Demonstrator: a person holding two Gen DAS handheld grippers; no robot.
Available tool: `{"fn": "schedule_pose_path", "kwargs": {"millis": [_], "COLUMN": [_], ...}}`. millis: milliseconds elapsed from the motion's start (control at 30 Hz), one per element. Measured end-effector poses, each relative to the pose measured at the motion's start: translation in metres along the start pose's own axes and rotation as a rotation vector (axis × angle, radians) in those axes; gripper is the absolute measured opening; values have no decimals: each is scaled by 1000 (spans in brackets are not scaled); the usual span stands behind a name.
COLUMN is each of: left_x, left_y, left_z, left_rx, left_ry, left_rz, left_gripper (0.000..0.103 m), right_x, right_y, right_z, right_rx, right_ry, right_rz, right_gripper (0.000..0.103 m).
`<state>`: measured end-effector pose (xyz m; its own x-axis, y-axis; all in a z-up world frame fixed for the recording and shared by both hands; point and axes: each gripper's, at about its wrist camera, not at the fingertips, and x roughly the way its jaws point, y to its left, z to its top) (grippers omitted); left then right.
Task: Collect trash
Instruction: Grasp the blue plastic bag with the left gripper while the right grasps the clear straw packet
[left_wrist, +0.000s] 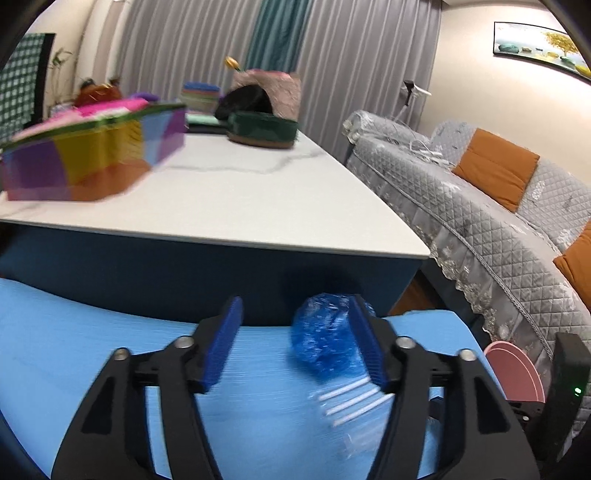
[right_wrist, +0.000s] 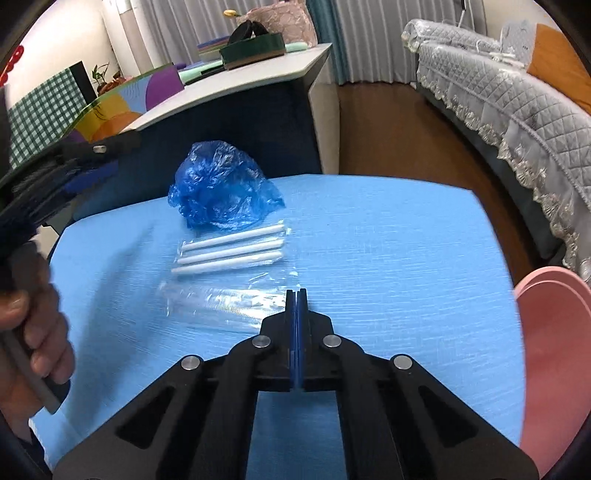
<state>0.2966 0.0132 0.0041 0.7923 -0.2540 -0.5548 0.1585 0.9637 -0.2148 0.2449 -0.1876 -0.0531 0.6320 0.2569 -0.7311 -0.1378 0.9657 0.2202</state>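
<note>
While right hand-held gripper (right_wrist: 297, 295) pinches clear wrapper (right_wrist: 229, 302), left (left_wrist: 295, 339) gapes.

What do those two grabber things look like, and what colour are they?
Both look alike. The left gripper and right gripper have shiny black plastic arms with long cut-out holes and round silver bolts at the joints. Their fingers carry flat, ridged blue pads. No cables or labels show. A bare hand holds one handle.
</note>
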Motion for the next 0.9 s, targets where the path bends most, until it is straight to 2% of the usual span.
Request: {"fn": "schedule_pose_path", "kwargs": {"millis": [167, 333, 433, 500, 533, 567, 667, 767, 900], "left_x": [28, 56, 73, 77, 78, 80, 81, 73, 58], "left_y": [-13, -24, -33, -37, -38, -38, -33, -30, -21], "left_z": [-6, -12, -13, -11, -12, -12, -14, -16, -19], "left_rx": [22, 26, 58, 70, 70, 73, 52, 53, 36], "left_ry": [50, 103, 162, 170, 177, 185, 200, 188, 162], "left_rz": [-11, -28, -8, -6, -9, -7, -14, 5, 24], "left_gripper": [77, 79, 79, 77, 67, 51, 25, 19, 18], "right_x": [-14, -24, -22, -19, -19, -19, -18, -18, -21], "right_y": [-22, -51, -65, -71, -71, -70, -65, -64, -65], "right_z": [0, -4, -9, -10, -10, -10, -9, -10, -12], "right_rx": [49, 129, 165, 191, 193, 191, 176, 170, 177], "right_ry": [-39, -49, -36, -28, -30, -29, -28, -28, -43], "right_rz": [-52, -113, -115, -97, -93, -88, -78, -71, -65], "right_gripper": [0, 0, 0, 0, 0, 0, 0, 0, 0]}}
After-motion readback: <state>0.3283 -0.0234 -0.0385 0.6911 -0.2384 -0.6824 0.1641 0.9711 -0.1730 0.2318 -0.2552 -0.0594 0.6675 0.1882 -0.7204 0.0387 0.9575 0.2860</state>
